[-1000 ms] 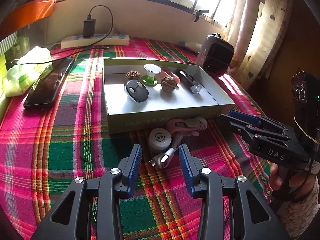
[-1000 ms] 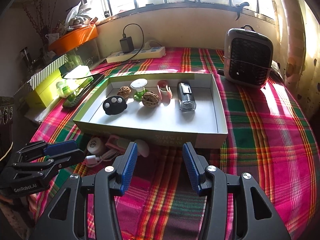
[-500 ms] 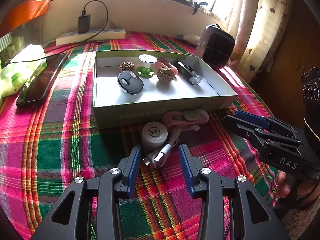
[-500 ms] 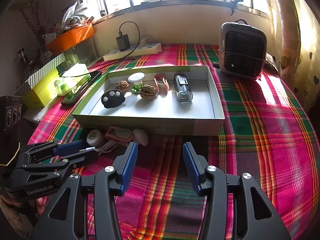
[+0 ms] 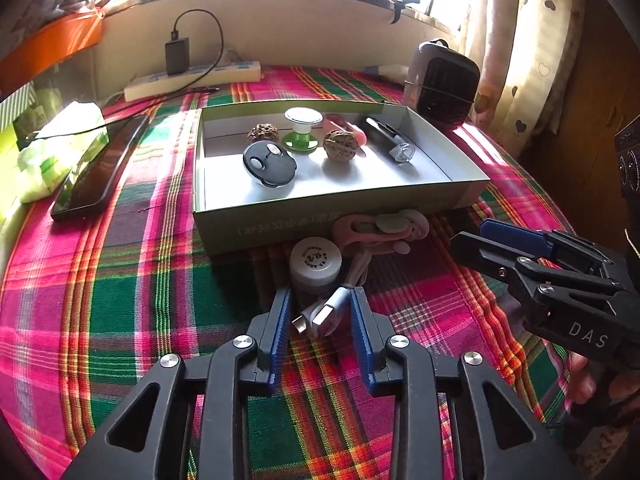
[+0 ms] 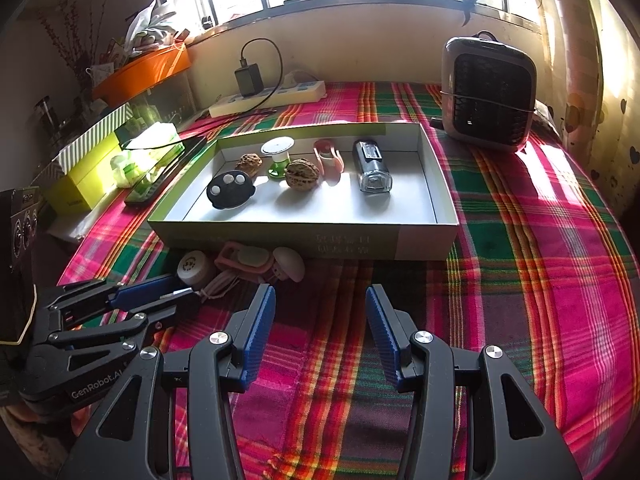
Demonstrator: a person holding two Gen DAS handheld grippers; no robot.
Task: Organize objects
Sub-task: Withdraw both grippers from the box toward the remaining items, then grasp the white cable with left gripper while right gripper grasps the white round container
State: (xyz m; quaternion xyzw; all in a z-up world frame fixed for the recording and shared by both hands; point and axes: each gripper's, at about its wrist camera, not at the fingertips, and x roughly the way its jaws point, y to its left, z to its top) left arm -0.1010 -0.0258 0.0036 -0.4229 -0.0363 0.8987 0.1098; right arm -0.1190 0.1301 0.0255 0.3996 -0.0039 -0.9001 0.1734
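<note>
Plaid cloth: pink, green and orange checks cover the counter [image 6: 520,248] under both of my tools.
Left tool: my left tool [image 5: 320,312] points down at the cloth just in front of the box, its blue pads closing around the silver USB plug [image 5: 326,312] of a pale cable; the right pad looks to touch the plug, the left pad does not.
Right tool: my right tool [image 6: 320,320] hovers low over bare cloth, pads apart, nothing between them.
Loose items: a small white round jar [image 5: 315,262] lies just beyond the plug, touching the cable; pink clips [image 5: 380,230] sit against the box's front wall.
Box: a shallow open cardboard box [image 6: 304,240], green outside and white inside, lies mid-counter.
Box contents: a black round fob with white buttons [image 6: 231,189], two walnuts [image 6: 302,173], a white-topped green stand [image 6: 277,156], a pink clip [image 6: 329,160] and a clear-ended dark lamp [image 6: 372,166], all apart.
Background: a grey heater [image 6: 488,94] stands at the far right; a power strip [image 6: 268,96] with a black charger lies under the window.
</note>
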